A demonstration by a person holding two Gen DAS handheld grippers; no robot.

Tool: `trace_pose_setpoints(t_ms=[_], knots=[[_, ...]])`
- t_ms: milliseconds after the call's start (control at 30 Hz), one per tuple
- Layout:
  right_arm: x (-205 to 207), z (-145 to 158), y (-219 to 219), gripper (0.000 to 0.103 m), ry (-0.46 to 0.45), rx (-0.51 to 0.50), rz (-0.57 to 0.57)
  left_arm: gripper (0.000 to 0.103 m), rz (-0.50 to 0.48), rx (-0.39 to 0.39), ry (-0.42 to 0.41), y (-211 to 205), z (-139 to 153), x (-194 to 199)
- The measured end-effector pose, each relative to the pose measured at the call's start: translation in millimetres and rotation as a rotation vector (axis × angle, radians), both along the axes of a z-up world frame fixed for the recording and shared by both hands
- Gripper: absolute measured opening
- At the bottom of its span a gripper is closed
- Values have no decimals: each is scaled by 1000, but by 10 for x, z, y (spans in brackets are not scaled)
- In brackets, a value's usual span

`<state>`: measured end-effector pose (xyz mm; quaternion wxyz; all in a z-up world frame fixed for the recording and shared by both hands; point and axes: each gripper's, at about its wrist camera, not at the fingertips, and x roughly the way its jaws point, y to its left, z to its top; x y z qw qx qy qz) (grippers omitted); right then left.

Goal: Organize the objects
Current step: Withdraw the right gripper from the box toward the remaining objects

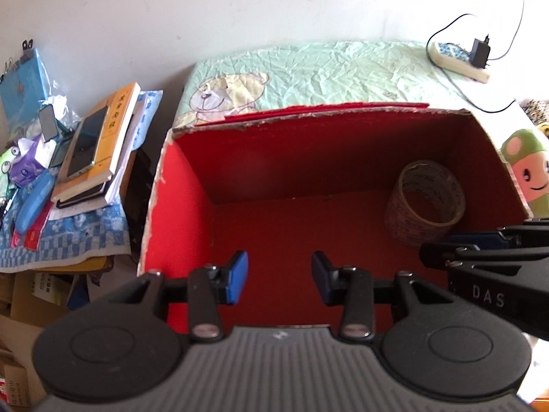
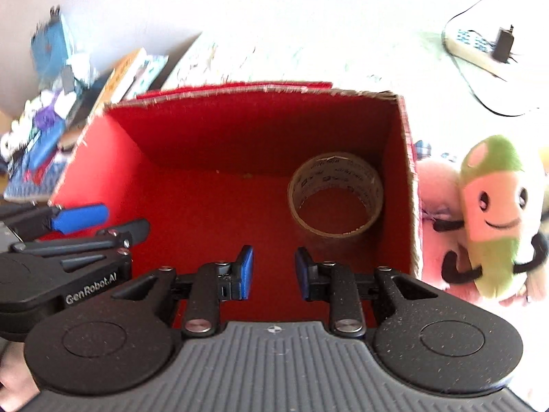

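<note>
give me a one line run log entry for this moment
left gripper: open, empty, over red box | right gripper: open, empty | tape roll: in box, right side | plush toy: outside box

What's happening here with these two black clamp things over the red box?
A person is tidying up with a handheld gripper in each hand. Both the left gripper and the right gripper hang open and empty over the red box. So far the box holds only a roll of tape near its right wall. A green and pink plush toy lies outside, just right of the box.
</note>
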<state>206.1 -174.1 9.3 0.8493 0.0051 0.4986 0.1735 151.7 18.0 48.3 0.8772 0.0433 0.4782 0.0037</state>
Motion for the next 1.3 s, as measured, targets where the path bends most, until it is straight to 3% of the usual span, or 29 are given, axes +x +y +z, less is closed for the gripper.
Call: trace_pose_setpoints(t_ms=[200,333,467,933,1300], knots=[[-248,144,-82,29,-114,16,-98,43,-20,0,-26,-8,110,-179],[-493,251,-119,45,-203,42,-156,43,-36,12,-52,-18,190,-323],[-706,351,-113,46,-265,54,-192,43,-50,25,-73,-50,247,-480],[-1174,555,-257,46,-277,102,-208,46,-88,49,-97,-172,304,-927],[-1507,484,-377,46,-249,126,-193,48,-112,62,-80,-268,223,-1178]])
